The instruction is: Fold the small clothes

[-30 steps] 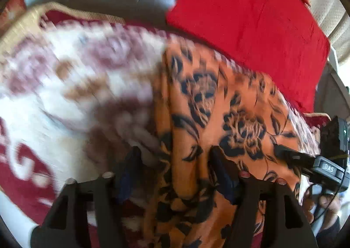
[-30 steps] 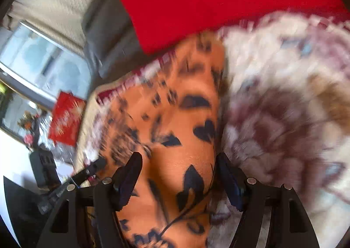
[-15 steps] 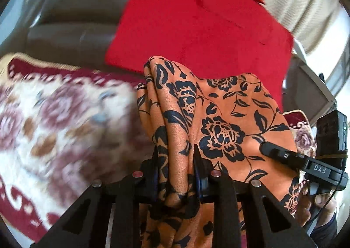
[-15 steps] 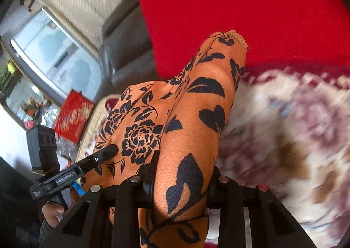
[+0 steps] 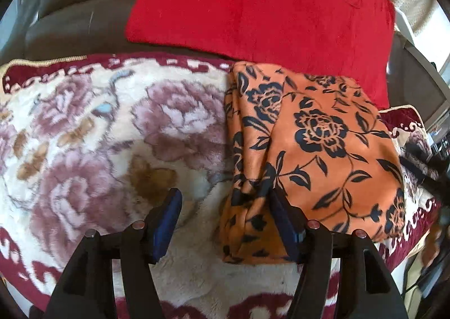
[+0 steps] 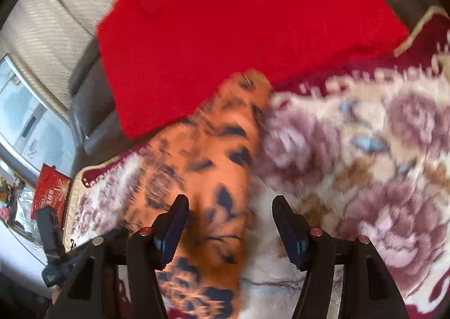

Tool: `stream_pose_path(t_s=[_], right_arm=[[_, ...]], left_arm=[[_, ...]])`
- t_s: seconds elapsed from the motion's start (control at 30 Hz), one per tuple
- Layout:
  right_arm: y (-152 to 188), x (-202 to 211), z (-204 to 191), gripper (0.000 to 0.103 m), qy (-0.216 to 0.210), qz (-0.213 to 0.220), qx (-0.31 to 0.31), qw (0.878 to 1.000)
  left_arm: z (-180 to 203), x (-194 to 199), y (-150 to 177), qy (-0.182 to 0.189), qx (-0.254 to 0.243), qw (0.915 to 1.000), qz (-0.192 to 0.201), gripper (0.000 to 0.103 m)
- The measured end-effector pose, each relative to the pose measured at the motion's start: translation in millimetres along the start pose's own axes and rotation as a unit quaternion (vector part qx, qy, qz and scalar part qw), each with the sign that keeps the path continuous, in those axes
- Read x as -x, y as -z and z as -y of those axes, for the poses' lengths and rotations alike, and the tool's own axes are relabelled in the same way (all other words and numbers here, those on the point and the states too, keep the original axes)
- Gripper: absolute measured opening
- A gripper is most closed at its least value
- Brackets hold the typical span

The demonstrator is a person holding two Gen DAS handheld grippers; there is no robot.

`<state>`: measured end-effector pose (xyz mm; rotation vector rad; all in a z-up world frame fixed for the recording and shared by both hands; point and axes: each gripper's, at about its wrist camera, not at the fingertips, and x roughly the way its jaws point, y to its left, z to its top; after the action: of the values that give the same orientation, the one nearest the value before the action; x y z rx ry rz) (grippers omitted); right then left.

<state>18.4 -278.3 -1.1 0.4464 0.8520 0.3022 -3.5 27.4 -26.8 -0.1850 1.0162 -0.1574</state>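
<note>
both claws, left claw [image 5: 225, 223] and right claw [image 6: 227, 223], gape empty; the orange floral garment [image 5: 312, 150] looks thin, limp, slippery: best pinched at its near folded edge.

I see an orange cloth with dark blue flowers and leaves [image 5: 315, 150]. It is folded into a flat pile and lies on the fluffy flowered blanket [image 5: 98, 136]. Its far edge touches the red cushion [image 5: 261, 6].

text: none legible | red packet [image 6: 50, 192]: print too blurred to read
</note>
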Motion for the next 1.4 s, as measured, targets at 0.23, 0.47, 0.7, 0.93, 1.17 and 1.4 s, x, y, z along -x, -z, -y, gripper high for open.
stream_pose_path(t_s=[0.23, 0.47, 0.7, 0.93, 1.17, 1.4], right_arm=[[-1, -15, -46, 0.078, -0.061, -0.019, 0.051, 0.997], [4, -33, -29, 0.077, -0.022, -0.045, 0.014, 0.999], [13, -51, -35, 0.078, -0.003, -0.069, 0.045, 0.997], [12, -12, -34, 0.078, 0.008, 0.014, 0.048, 0.999], [31, -37, 21, 0.085, -0.005, -0.058, -0.040, 0.998], [23, -43, -6, 0.040, -0.010, -0.103, 0.037, 0.994]], left_arm=[[3, -1, 7, -0.024, -0.013, 0.9996, -0.006, 0.066], [3, -10, 5, -0.023, -0.018, 0.9995, -0.008, 0.068], [1, -13, 6, -0.011, -0.013, 0.9998, -0.012, 0.068], [1, -7, 3, -0.009, -0.015, 0.9998, -0.006, 0.069], [6, -12, 9, 0.013, -0.011, 0.9997, -0.015, 0.076], [18, -18, 15, 0.065, -0.015, 0.9969, -0.043, 0.021]])
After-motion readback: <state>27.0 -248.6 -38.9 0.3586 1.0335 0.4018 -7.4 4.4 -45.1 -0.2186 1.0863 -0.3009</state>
